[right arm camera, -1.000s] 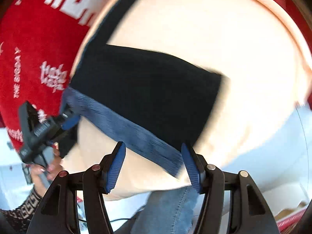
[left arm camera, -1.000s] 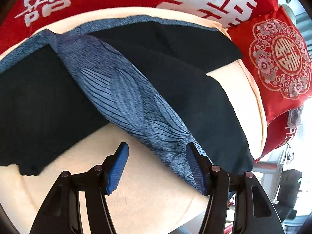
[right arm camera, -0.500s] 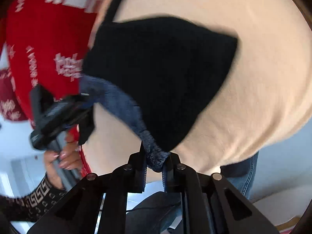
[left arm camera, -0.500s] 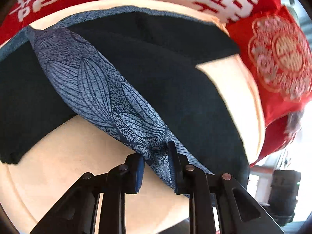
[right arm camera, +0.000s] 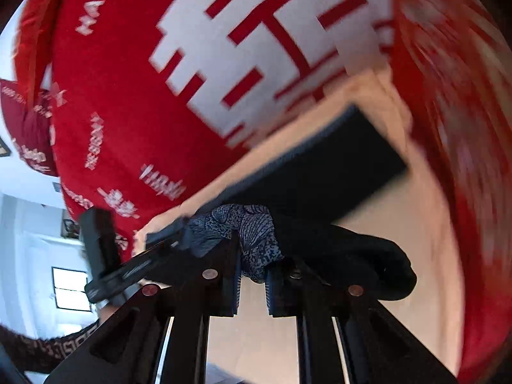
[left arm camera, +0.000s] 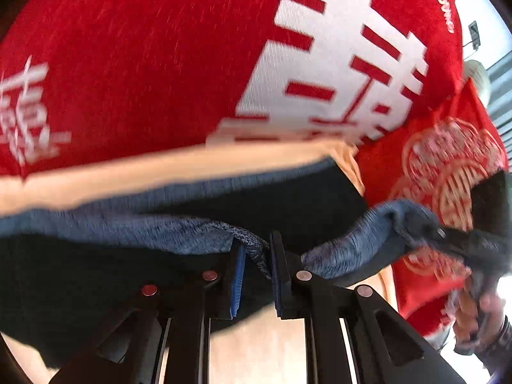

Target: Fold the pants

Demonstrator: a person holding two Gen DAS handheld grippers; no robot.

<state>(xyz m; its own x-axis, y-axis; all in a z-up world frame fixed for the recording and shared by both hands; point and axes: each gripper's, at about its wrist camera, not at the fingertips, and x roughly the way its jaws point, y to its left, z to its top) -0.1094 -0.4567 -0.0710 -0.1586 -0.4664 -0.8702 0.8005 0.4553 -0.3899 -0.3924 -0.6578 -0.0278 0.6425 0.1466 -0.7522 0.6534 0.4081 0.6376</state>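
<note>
The blue-padded fingers [left arm camera: 237,280] of the left gripper [left arm camera: 256,275] are closed on a bunched edge of the dark navy fabric pants with the blue leaf-print band [left arm camera: 179,236], low in the centre of the left wrist view. The right gripper [right arm camera: 252,275] is likewise clamped on a wad of the printed band at lower centre of the right wrist view. In the left wrist view the right gripper shows again at the right edge, pinching the same band.

Judged step: the fold-over. Both grippers hold one edge of the pants raised off the cream cloth-covered surface [left arm camera: 121,172]; the rest of the garment lies flat in mid-frame. The next move calls for carrying both held points forward together, level, and laying the edge onto the far edge of the garment before release.

Count: one pair of pants, two grippers, one cream surface. Farthest, across the upper frame: one red blanket with large white characters [left arm camera: 160,64] and one red embroidered cushion [left arm camera: 448,172] at right.
</note>
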